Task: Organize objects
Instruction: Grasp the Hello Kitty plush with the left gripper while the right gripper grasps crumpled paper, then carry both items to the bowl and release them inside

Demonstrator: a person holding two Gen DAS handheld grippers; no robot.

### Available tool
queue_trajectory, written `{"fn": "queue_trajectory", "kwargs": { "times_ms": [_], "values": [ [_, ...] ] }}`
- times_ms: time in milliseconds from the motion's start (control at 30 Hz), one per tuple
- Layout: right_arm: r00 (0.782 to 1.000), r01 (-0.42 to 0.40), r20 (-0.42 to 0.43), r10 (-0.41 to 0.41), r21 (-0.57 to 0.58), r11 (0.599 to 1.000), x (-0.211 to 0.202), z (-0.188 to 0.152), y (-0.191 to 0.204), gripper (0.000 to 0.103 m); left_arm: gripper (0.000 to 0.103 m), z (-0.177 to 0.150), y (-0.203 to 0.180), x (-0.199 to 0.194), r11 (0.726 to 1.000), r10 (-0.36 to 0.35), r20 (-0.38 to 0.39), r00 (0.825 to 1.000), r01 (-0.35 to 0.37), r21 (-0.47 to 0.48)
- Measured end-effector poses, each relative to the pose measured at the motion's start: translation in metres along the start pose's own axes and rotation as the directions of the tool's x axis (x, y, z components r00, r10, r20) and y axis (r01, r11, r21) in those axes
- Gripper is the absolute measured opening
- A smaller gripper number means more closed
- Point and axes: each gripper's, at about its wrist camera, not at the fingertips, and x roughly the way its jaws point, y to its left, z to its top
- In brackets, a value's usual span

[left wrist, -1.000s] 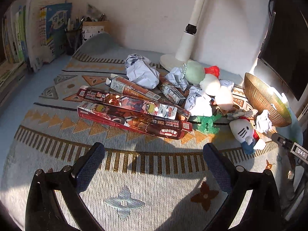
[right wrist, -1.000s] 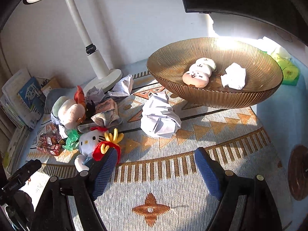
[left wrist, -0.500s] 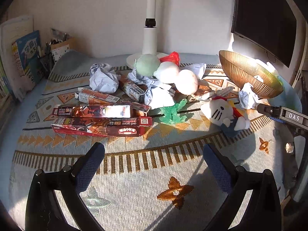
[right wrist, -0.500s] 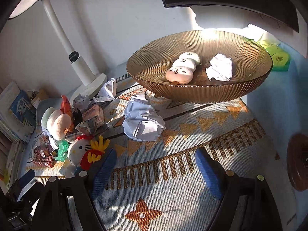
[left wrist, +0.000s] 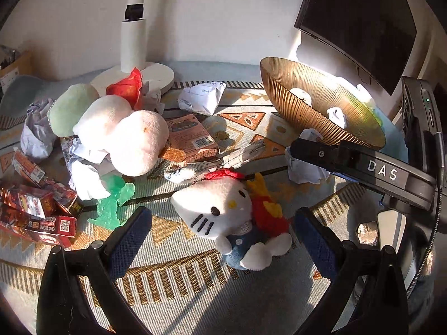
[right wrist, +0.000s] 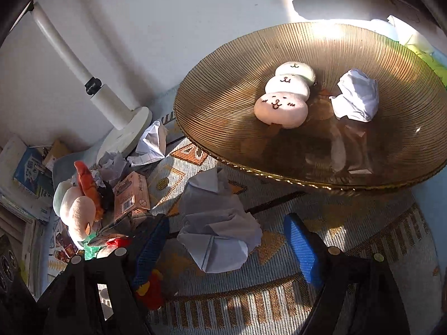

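Nearest to my left gripper (left wrist: 220,234), whose 2 blue-padded fingers stand wide apart, lies the white cat plush (left wrist: 223,215) on the patterned mat (left wrist: 178,293) — its body sits between the pads, touching neither that I can see. Just left of it I note a green translucent figure (left wrist: 111,206) and a heap of red printed boxes (left wrist: 36,212). Behind these rests a 3-ball dumpling plush (left wrist: 111,125) in green, white and pink, beside an orange carton (left wrist: 190,136) and several crumpled papers. Farther back stands the white lamp base (left wrist: 134,75).

My right gripper (right wrist: 226,248) also has its fingers spread apart, with a large crumpled paper (right wrist: 218,229) lying on the mat between and just ahead of them; contact is not evident. In the left wrist view its body (left wrist: 363,167) crosses in front of that paper.

Beyond sits the ribbed gold bowl (right wrist: 223,103), which holds a small 3-ball face plush (right wrist: 285,95) and 1 paper wad (right wrist: 357,95), near one another. A dark monitor (left wrist: 357,19) hangs behind the bowl.
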Motion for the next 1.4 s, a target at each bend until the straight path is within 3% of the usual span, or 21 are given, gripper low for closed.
{"fn": "queue_trajectory", "kwargs": {
  "times_ms": [167, 233, 267, 300, 400, 567, 800, 933, 1133, 1400],
  "values": [
    [1.0, -0.019, 0.018, 0.019, 0.008, 1.0, -0.001, -0.001, -0.002, 0.082, 0.087, -0.002, 0.0, 0.015, 0.999, -0.052, -0.068, 0.996, 0.052, 0.0],
    [1.0, -0.004, 0.018, 0.005, -0.022, 1.0, 0.0, -0.002, 0.005, 0.067, 0.082, -0.003, 0.004, 0.013, 0.998, -0.069, -0.053, 0.996, 0.068, -0.016],
    [1.0, -0.001, 0.011, 0.002, -0.046, 0.999, 0.002, -0.003, 0.009, 0.054, 0.078, -0.003, 0.006, 0.011, 0.997, -0.071, -0.044, 0.997, 0.07, -0.023],
    [1.0, 0.011, 0.007, -0.01, -0.071, 0.997, 0.003, -0.004, 0.014, 0.052, 0.076, -0.004, 0.007, 0.01, 0.997, -0.077, -0.038, 0.996, 0.076, -0.029],
    [0.997, 0.061, 0.052, -0.055, -0.127, 0.99, -0.002, -0.006, 0.023, 0.051, 0.075, -0.003, 0.011, 0.008, 0.995, -0.087, -0.027, 0.996, 0.085, -0.052],
    [0.994, 0.056, 0.108, -0.034, -0.204, 0.977, -0.013, -0.014, 0.035, 0.051, 0.074, -0.005, 0.009, -0.002, 0.996, -0.085, 0.028, 0.996, 0.086, -0.035],
    [0.993, 0.071, 0.112, -0.047, -0.222, 0.973, -0.014, -0.018, 0.04, 0.052, 0.073, -0.005, -0.001, -0.007, 0.998, -0.067, 0.066, 0.996, 0.067, 0.008],
    [0.991, 0.085, 0.123, -0.06, -0.218, 0.972, -0.017, -0.019, 0.039, 0.052, 0.073, -0.007, -0.005, -0.009, 0.999, -0.033, 0.08, 0.996, 0.03, 0.03],
    [0.988, 0.104, 0.131, -0.076, -0.228, 0.968, -0.017, -0.021, 0.041, 0.051, 0.073, -0.012, -0.021, -0.012, 0.991, 0.064, 0.13, 0.989, -0.078, 0.108],
    [0.989, 0.097, 0.134, -0.069, -0.218, 0.971, -0.018, -0.02, 0.04, 0.051, 0.073, -0.012, -0.022, -0.013, 0.987, 0.099, 0.138, 0.985, -0.114, 0.11]
  ]
}}
